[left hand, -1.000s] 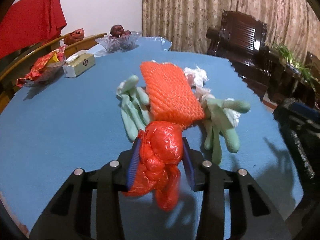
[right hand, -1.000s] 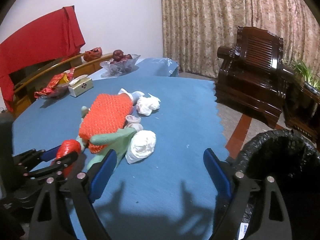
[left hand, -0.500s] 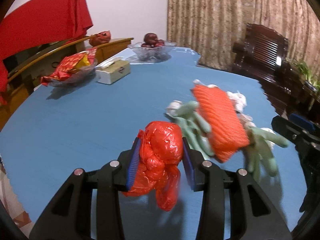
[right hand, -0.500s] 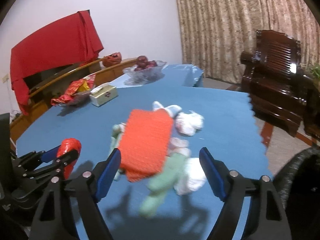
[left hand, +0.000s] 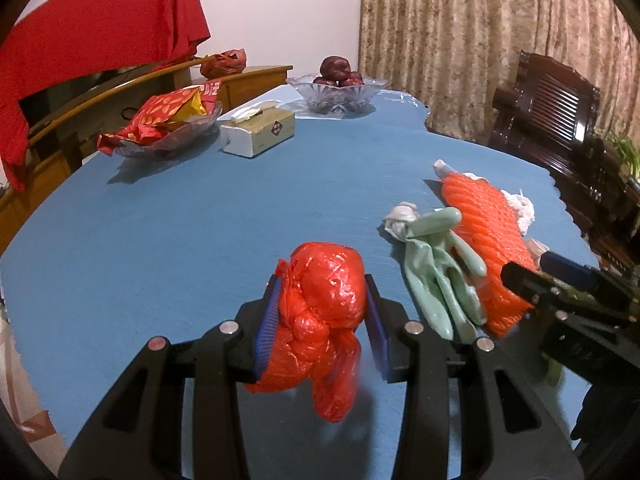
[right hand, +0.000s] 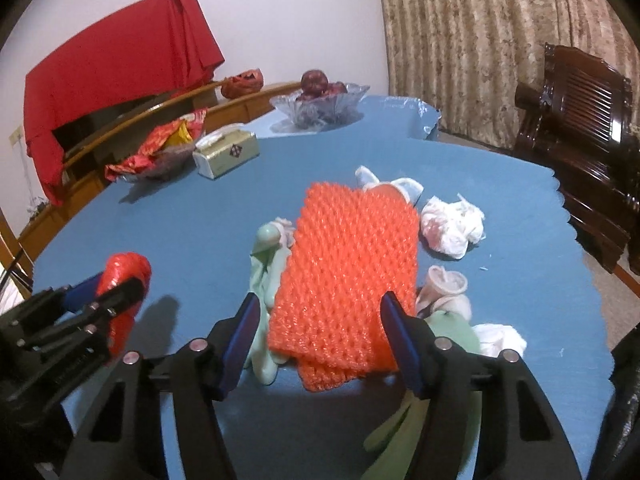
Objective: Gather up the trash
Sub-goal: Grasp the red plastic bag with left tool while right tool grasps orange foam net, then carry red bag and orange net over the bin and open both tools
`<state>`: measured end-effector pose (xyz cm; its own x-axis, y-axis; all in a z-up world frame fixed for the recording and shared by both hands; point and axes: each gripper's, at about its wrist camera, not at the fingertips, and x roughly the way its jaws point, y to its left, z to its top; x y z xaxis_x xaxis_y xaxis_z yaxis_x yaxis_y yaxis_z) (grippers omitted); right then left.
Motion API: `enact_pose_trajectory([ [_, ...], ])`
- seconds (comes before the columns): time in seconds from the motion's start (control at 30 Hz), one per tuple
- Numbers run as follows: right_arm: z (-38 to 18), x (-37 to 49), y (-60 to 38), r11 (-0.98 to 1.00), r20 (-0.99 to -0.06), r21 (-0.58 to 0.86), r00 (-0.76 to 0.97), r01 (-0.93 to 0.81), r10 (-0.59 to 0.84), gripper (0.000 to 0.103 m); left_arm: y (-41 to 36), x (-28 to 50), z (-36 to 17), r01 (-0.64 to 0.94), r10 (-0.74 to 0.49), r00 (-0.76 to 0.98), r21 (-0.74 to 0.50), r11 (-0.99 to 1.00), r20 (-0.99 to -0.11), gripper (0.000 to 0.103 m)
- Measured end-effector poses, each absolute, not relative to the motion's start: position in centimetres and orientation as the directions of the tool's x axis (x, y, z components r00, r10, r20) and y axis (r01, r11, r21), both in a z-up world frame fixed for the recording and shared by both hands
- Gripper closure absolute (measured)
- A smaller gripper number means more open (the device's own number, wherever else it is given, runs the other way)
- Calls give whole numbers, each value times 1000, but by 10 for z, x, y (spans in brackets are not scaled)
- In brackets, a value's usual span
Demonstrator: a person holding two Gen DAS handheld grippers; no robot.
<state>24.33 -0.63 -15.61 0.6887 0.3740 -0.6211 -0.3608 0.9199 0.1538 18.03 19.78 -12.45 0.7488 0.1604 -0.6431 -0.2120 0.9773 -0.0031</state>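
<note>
Left gripper [left hand: 322,320]: fingers clamped on crumpled red plastic bag [left hand: 320,312], above the tabletop [left hand: 180,232].
Right gripper [right hand: 320,336]: fingers closing around orange foam net [right hand: 348,276], not yet pressing.
Around: green gloves [right hand: 266,264], white wads [right hand: 452,224], tissue box [right hand: 226,154].
Cut off: black bin bag [right hand: 624,400] at the edge.

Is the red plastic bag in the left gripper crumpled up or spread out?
Crumpled. The red plastic bag is a knotted wad pinched in the left gripper, a loose tail hanging below.
</note>
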Motion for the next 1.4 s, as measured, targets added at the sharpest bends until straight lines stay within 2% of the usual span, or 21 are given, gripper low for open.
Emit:
enact_pose_trajectory([
  [0.13, -165, 248, -1, 916, -645, 156, 664, -370, 378, 52, 199, 182, -127, -211, 163, 747, 2, 977, -645, 64],
  [0.23, -165, 246, 3, 902, -647, 148, 649, -406, 399, 64, 199, 183, -130, -212, 158, 741, -4, 977, -653, 64],
  [0.37, -157, 243, 2, 882, -634, 162, 639, -442, 436, 86, 197, 181, -130, -212, 157, 741, -6, 977, -653, 64],
  [0.4, -155, 242, 0, 881, -630, 163, 640, -444, 439, 88, 197, 181, -129, -212, 157, 743, -7, 977, -651, 64],
  [0.83, -114, 226, -26, 849, -538, 263, 661, -458, 523, 89, 178, 172, -109, -183, 135, 767, -13, 983, -627, 64],
  [1.4, -79, 183, -94, 892, -511, 244, 731, -381, 453, 89, 118, 158, -65, -47, 25, 833, -25, 999, -552, 64],
])
